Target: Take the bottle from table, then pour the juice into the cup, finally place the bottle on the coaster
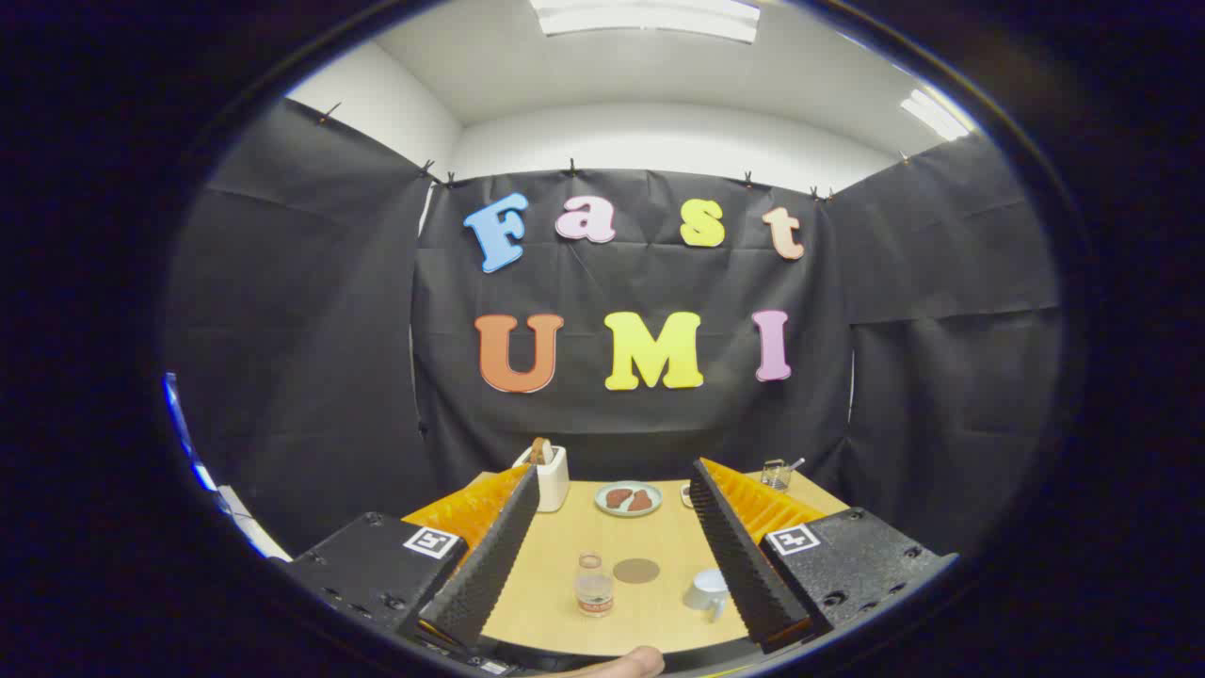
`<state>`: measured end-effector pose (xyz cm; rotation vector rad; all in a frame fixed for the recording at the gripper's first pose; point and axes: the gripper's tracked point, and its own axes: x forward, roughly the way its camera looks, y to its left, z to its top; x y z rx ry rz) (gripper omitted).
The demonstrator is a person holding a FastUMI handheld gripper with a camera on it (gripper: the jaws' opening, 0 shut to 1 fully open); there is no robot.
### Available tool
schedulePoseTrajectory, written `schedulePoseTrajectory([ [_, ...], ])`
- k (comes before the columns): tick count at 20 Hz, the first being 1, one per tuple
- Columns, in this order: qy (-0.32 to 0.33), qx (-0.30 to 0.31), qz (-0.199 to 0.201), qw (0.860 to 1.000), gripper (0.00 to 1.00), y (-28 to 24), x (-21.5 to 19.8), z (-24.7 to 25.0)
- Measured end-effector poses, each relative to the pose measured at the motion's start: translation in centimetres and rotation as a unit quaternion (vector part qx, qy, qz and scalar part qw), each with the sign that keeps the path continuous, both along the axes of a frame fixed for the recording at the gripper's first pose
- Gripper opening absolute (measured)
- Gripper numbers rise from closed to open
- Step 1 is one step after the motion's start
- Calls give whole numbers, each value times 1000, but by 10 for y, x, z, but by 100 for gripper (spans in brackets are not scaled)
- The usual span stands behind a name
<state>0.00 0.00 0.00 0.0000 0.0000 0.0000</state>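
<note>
Bottle (594, 584) stands on the table (565, 556) ahead, between the spread fingers of the gripper (612, 499), untouched; coaster (636, 570) just beside it.

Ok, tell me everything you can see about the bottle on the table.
The bottle is small and clear, plastic by the look of it, with a narrower neck and a band-like label low on its body. It stands upright on the wooden table, free of any contact with the open gripper, between and below its fingers in the view. A round dark coaster lies just beside it and a white cup stands further over. Its contents are hard to make out.
</note>
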Motion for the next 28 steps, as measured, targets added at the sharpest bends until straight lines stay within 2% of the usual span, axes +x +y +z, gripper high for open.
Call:
schedulePoseTrajectory([
  [5,3,-12,1,1000,100,3,8,-5],
  [8,13,-24,-18,999,100,-5,10,-14],
  [12,-5,-1,-13,1000,100,1,9,-13],
  [20,-14,21,-6,1000,100,8,15,-43],
  [24,-23,11,-10,1000,100,11,18,-60],
  [28,-3,0,-11,1000,100,16,33,-92],
])
